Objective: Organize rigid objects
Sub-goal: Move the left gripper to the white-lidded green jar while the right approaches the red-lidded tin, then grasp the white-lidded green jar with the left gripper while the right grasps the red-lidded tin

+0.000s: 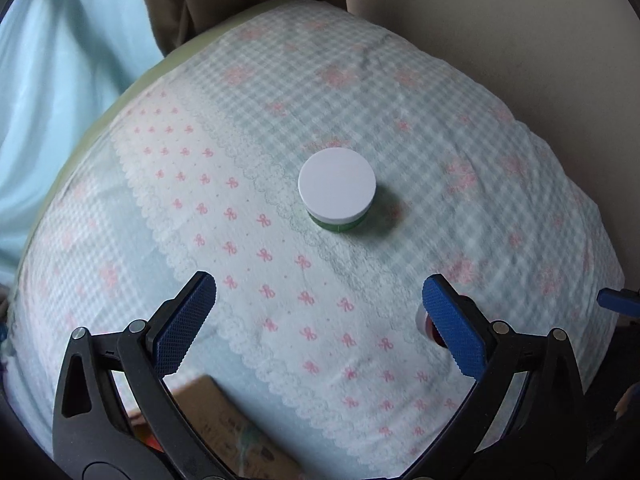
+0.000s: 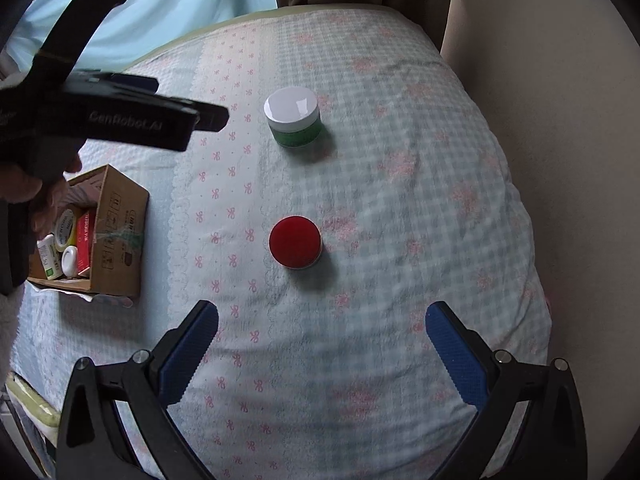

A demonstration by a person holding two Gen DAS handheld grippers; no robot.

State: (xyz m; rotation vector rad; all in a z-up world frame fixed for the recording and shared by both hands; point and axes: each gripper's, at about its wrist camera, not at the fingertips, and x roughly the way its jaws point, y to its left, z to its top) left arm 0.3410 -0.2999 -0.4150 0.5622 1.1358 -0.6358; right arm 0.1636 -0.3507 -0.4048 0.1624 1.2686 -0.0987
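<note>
Soft, dim daylight; short shadows fall right of the green jar [image 2: 294,122] and red-lidded jar [image 2: 295,242]. Glare on the white lid [image 2: 291,104]. Bedspread [image 1: 500,184] blurs toward edges (fisheye bowing, dark corners).

Both tools share one build: the left gripper [image 1: 318,318] and right gripper [image 2: 322,348] have black, triangular-cutout arms, silver screws at the joints, and blue cross-hatched pads [image 1: 182,328] with serrated edges. The left gripper's black housing carries grey "GenRobot.AI" lettering [image 2: 125,123].
</note>
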